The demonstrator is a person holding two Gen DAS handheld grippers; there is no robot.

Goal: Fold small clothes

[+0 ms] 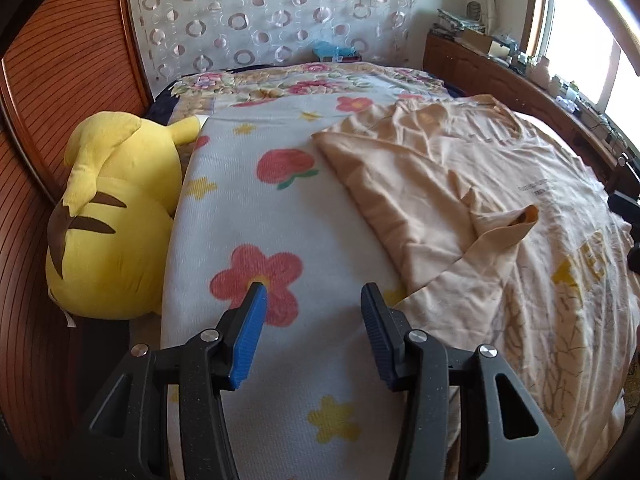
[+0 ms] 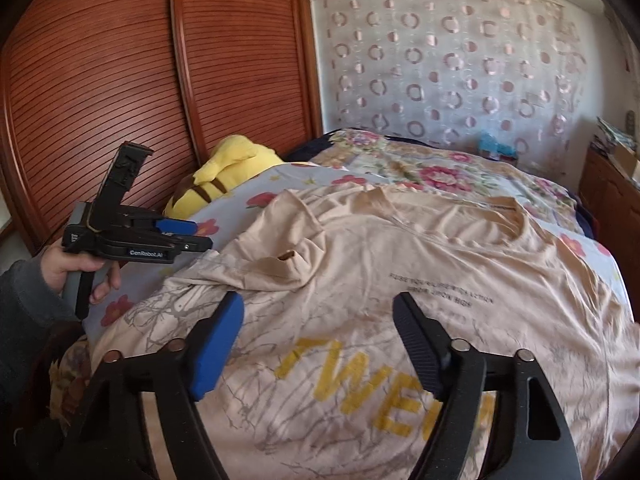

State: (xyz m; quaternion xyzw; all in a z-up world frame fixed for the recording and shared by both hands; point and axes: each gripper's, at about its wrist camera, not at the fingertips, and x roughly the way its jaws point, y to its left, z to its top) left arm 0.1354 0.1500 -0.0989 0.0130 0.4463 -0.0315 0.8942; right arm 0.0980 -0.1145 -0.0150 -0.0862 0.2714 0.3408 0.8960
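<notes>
A peach T-shirt [image 2: 400, 272] with yellow lettering lies spread on the bed, one sleeve folded inward [image 2: 296, 256]. It also shows at the right of the left wrist view [image 1: 500, 184]. My left gripper [image 1: 312, 292] is open and empty, over the floral blanket just left of the shirt's edge. It also shows from the side in the right wrist view [image 2: 200, 232]. My right gripper [image 2: 318, 304] is open and empty, hovering over the shirt's front above the lettering.
A floral blanket [image 1: 260, 208] covers the bed. A yellow plush toy [image 1: 112, 208] lies at the bed's left edge beside a wooden slatted wardrobe [image 2: 100, 80]. A cluttered wooden cabinet [image 1: 500, 64] stands along the right by the window.
</notes>
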